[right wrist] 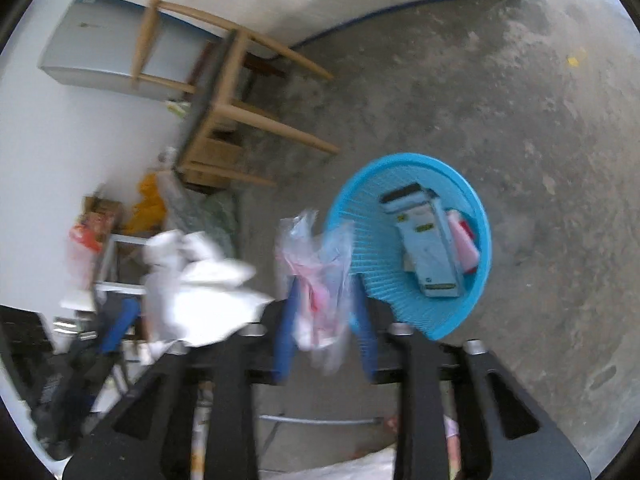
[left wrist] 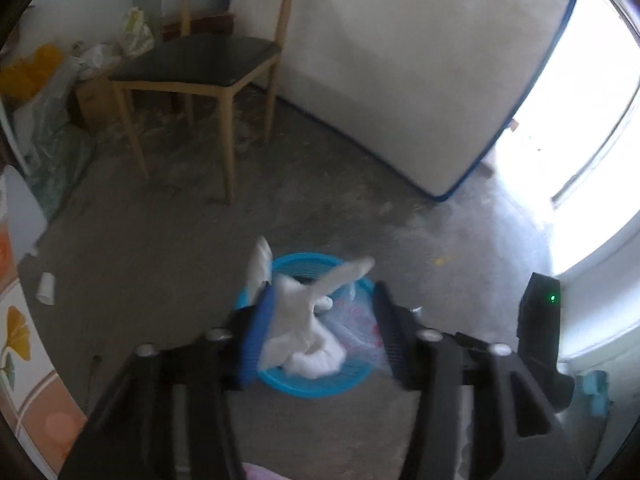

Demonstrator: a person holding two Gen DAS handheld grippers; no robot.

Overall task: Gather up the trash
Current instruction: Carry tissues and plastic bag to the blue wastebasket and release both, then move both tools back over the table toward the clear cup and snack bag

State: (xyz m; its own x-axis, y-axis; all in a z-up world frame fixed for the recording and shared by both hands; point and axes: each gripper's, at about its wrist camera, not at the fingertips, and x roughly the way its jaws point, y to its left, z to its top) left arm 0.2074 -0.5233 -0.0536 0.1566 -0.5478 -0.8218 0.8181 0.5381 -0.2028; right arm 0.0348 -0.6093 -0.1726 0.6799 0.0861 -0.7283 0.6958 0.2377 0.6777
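Your left hand-held gripper (left wrist: 320,334) wide apart, white paper (left wrist: 304,332) between fingers, over blue basket (left wrist: 320,390). Your right hand-held gripper (right wrist: 326,322) pinches clear plastic bag (right wrist: 320,276) beside basket rim.

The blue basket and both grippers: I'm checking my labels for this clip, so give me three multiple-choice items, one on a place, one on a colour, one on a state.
1. Where does the basket stand?
A. on the chair seat
B. on the concrete floor
C. on a table

2. What colour is the crumpled paper at the left gripper?
A. white
B. yellow
C. green

3. What is the state of the right gripper?
A. wide open with nothing in it
B. shut on a carton
C. shut on a clear plastic wrapper

Answers:
1 B, grey floor surrounds the basket in both views.
2 A, the wad between the jaws is plain white above the basket.
3 C, the plastic wrapper with pink print hangs pinched between the blue pads, beside the basket rim.
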